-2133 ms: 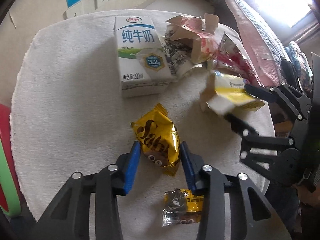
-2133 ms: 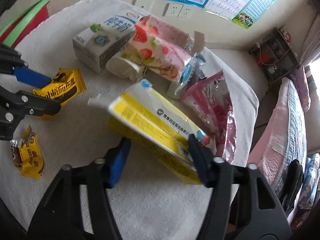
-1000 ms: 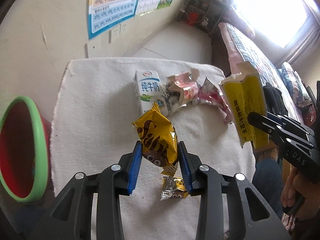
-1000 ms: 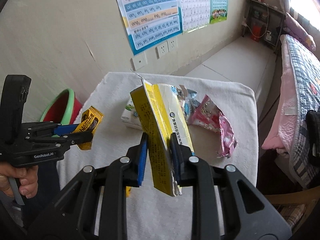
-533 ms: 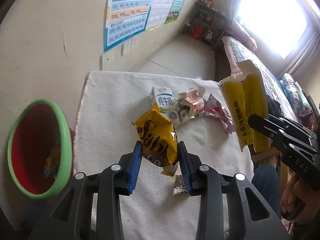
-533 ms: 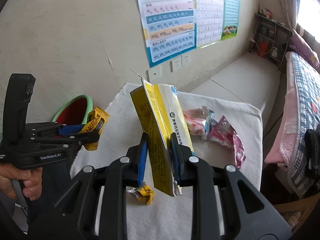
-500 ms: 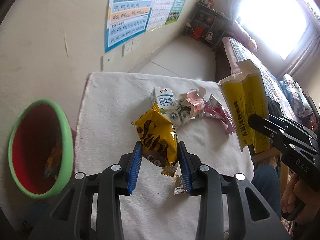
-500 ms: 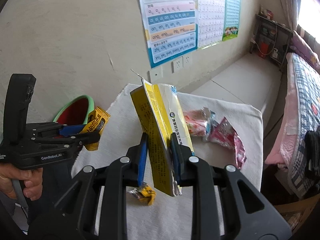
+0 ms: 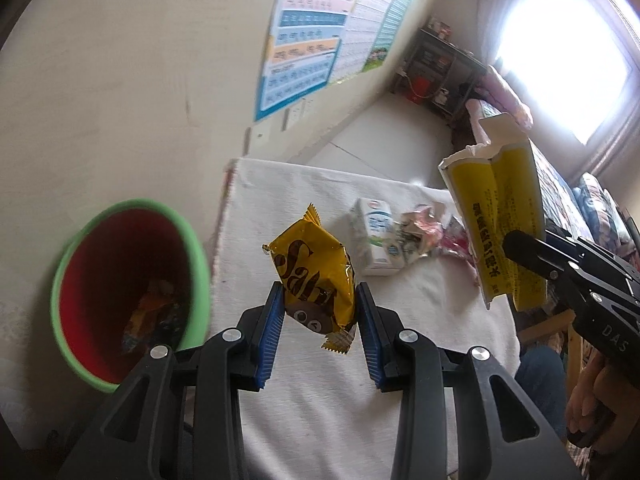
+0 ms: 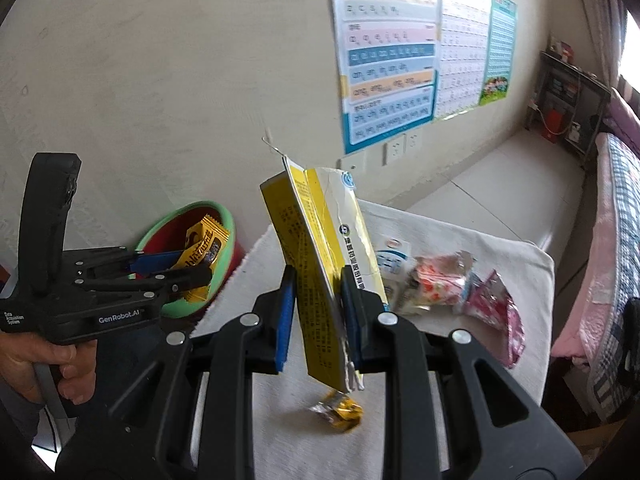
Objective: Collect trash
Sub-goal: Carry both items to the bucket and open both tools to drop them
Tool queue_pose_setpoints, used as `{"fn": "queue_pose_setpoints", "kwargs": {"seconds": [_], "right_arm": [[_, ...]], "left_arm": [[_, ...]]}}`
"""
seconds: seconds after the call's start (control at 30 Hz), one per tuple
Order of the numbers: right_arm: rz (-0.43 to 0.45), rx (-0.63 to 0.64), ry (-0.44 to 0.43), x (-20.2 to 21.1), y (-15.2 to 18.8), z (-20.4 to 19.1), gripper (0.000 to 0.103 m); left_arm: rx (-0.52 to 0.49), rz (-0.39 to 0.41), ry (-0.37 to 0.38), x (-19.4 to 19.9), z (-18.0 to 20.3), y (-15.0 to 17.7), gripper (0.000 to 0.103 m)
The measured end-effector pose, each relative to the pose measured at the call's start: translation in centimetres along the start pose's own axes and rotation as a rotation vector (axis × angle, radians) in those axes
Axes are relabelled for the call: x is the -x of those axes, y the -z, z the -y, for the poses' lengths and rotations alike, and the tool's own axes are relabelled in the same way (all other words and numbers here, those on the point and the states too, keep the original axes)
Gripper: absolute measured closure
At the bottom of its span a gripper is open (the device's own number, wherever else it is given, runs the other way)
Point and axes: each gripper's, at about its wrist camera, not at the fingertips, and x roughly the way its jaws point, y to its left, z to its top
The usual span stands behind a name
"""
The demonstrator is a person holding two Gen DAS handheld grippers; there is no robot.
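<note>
My left gripper (image 9: 319, 322) is shut on a yellow snack packet (image 9: 314, 276), held in the air over the table's left edge, beside the red bin with a green rim (image 9: 120, 288). Some wrappers lie in the bin. My right gripper (image 10: 318, 320) is shut on a flattened yellow carton (image 10: 324, 264), upright above the towel-covered table (image 10: 460, 400). The right wrist view also shows the left gripper (image 10: 168, 266), its packet (image 10: 204, 246) and the bin (image 10: 224, 220) behind it. In the left wrist view the right gripper (image 9: 524, 254) clamps the carton (image 9: 504, 208) at right.
On the white towel lie a milk carton (image 9: 376, 246), a crumpled pink box (image 10: 440, 284), a pink wrapper (image 10: 496, 312) and a small yellow wrapper (image 10: 340, 412). A wall with posters (image 10: 388, 52) stands behind. A bed (image 10: 612, 240) runs along the right.
Both grippers have risen and swung left toward the bin with their loads. The bin now shows larger and nearer in both views; the table litter has slid away to the right.
</note>
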Motion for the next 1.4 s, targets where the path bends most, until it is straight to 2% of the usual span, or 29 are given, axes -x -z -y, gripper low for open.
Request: {"fn": "queue_pose_setpoints", "kwargs": {"seconds": [0.7,1.1,1.4], "right_arm": [[-0.047,0.131,-0.176,-7.0,-4.8,-12.1,0.080],[-0.114,0.177,-0.231,-11.5,-5.7,-17.3,0.080],[-0.145,0.190,-0.232,-14.1,-6.5,-18.6,0.080]], "left_arm": [[0.191,0.053,-0.134,4.9,-13.5,1.1,0.069],[0.255,0.053,-0.155,5.5,-18.9,1.4,0.069],[0.270,0.045,-0.132,4.7,-21.1,1.2,0.069]]}}
